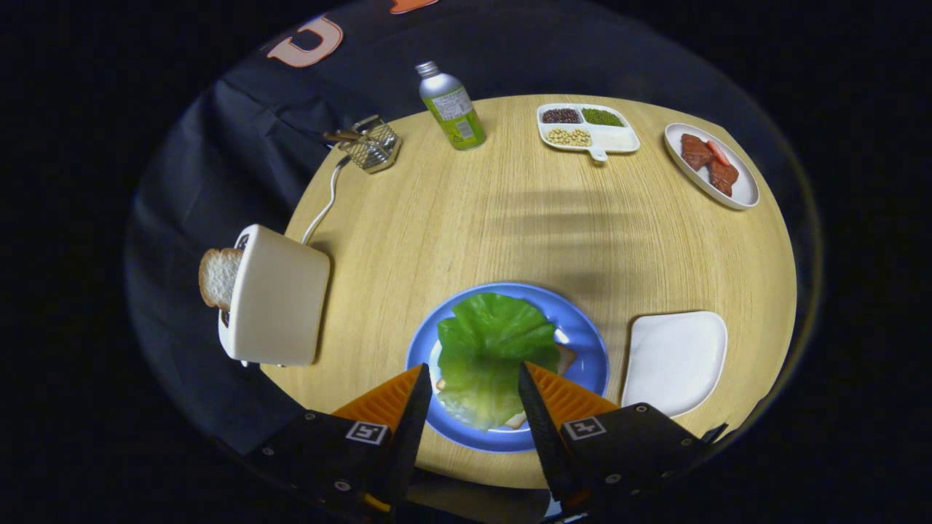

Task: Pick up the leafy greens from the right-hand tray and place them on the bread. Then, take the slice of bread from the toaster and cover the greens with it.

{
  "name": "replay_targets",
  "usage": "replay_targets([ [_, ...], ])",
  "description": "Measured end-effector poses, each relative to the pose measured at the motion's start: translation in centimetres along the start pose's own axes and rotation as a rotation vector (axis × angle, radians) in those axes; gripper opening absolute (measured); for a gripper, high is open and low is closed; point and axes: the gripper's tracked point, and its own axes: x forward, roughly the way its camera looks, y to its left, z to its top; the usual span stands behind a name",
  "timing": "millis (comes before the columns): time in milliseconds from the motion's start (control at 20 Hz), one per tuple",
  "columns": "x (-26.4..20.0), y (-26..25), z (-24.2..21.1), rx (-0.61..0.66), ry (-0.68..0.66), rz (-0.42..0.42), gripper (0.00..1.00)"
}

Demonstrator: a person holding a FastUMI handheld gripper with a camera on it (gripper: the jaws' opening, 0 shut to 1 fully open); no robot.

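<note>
The gripper [473, 378] hangs high over the near edge of the round wooden table [510, 218], looking down, its fingers spread wide and gripping nothing. Between and just ahead of the fingertips lies the blue plate [582, 342], with the leafy greens [488, 349] spread over the bread [564, 358], only corners of which peek out. To the left of the fingers stands the toaster [280, 298] near the table's left edge, a slice of bread [217, 276] sticking out of its slot; bare wood separates it from the plate. Right of the fingers sits the white tray [673, 360], close to the rim. Beyond, past a wide open stretch of tabletop, stand a bottle [451, 108], a wire basket [371, 144], a divided dish [588, 129] and a plate of meat [712, 166].
</note>
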Motion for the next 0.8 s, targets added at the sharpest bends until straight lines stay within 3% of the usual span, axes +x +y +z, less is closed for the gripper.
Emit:
replay_targets([
  [500, -3.2, 13.3, 4.9, -0.094, -0.055, 0.084, 0.96],
  [800, -2.8, 23.2, 6.1, -0.176, -0.031, 0.112, 0.96],
])
